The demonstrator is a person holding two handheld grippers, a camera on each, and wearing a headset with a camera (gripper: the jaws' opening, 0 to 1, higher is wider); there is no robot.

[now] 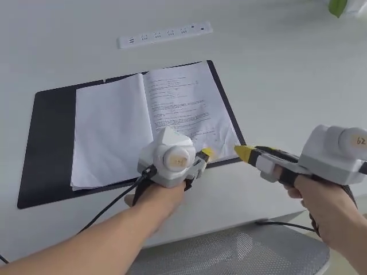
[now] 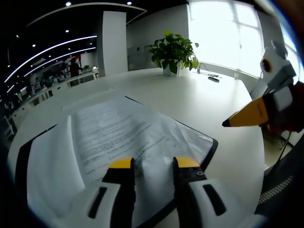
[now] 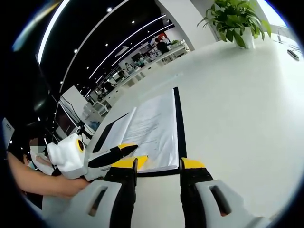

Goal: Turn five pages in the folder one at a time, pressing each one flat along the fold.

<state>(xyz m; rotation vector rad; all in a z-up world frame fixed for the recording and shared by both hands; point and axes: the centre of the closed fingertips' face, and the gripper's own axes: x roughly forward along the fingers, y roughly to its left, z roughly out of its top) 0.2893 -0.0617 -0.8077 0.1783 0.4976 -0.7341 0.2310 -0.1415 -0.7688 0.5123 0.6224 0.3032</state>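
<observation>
Hovering part-open over the page (image 1: 183,109) corner, the left gripper (image 2: 152,164) is risking grabbing 2 sheets; the right gripper (image 3: 161,164) is hanging equally part-open.

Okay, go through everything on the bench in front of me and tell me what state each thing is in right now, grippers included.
folder: open, lying flat.
blank page: turned to the left side, lying down.
printed page: face up on the right side, not lifted.
left gripper: open, above the printed page's near edge.
right gripper: open, empty, just off the folder's near right corner.
power strip: nothing plugged in.
</observation>
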